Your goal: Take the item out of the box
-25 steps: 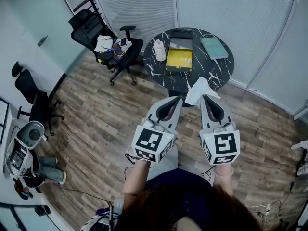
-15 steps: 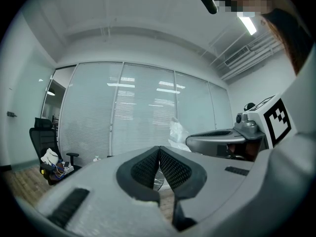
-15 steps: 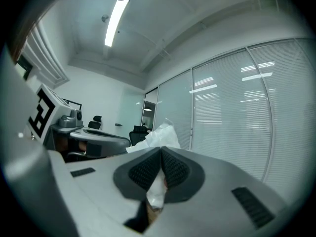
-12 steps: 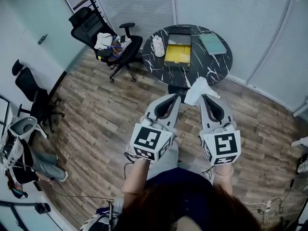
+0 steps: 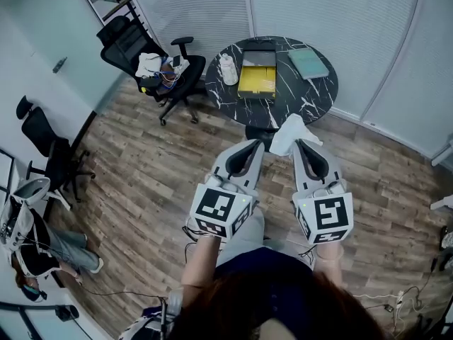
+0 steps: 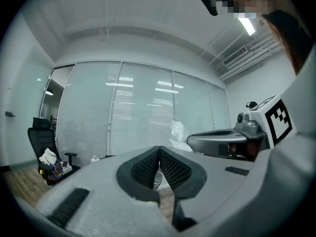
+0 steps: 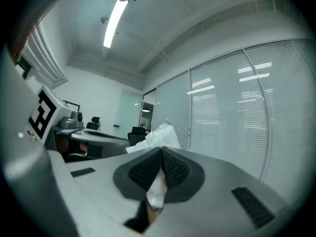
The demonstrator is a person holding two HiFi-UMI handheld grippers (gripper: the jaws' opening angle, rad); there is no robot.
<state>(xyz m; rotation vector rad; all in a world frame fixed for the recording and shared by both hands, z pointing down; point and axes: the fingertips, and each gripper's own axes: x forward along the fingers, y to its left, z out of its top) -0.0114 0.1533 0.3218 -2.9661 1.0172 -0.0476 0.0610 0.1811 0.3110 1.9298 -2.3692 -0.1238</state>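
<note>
Right gripper view: right tongs [image 7: 161, 152] are pinched shut on a crumpled white thin-sheet item [image 7: 157, 132], and most of it flops loose past the tips. Left tongs [image 6: 159, 149] are closed, pads touching, nothing between them. Head view: item hangs above the floor, clear of the open yellow box [image 5: 257, 80] on the round black marble desk [image 5: 315, 94], well beyond both tongs. Extraction looks done. Grip seems to be on one fold only, so apply steady pressure, move slowly, and avoid snagging the loose end.
</note>
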